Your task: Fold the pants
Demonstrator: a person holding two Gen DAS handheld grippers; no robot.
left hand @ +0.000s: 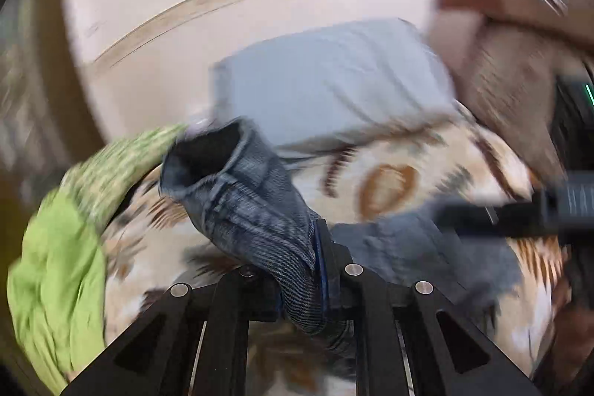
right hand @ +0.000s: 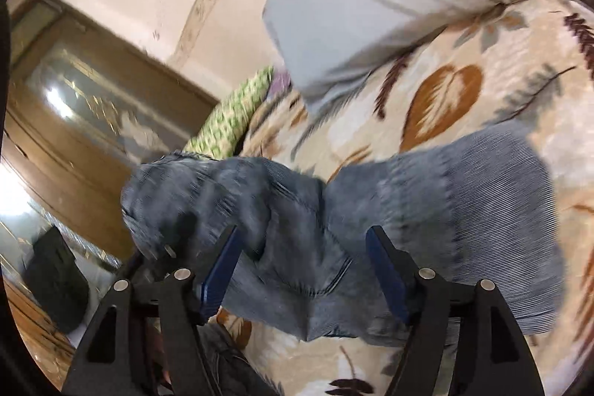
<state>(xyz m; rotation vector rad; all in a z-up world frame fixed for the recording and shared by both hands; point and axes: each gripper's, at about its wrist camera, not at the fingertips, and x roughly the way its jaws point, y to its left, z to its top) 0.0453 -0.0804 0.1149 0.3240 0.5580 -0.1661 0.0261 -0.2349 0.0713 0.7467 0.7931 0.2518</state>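
Left wrist view shows the left gripper (left hand: 319, 270) clamped on a denim leg of the pants (left hand: 245, 195), lifting it off the bed (left hand: 389, 188) for folding, while the right gripper (right hand: 302, 266) gapes empty above the pants.

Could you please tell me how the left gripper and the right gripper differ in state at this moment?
The left gripper is shut on the jeans, lifting a leg end; the right gripper stands open, its pads apart with denim lying beyond them, unpressed. Both point down towards the leaf-patterned bedspread.
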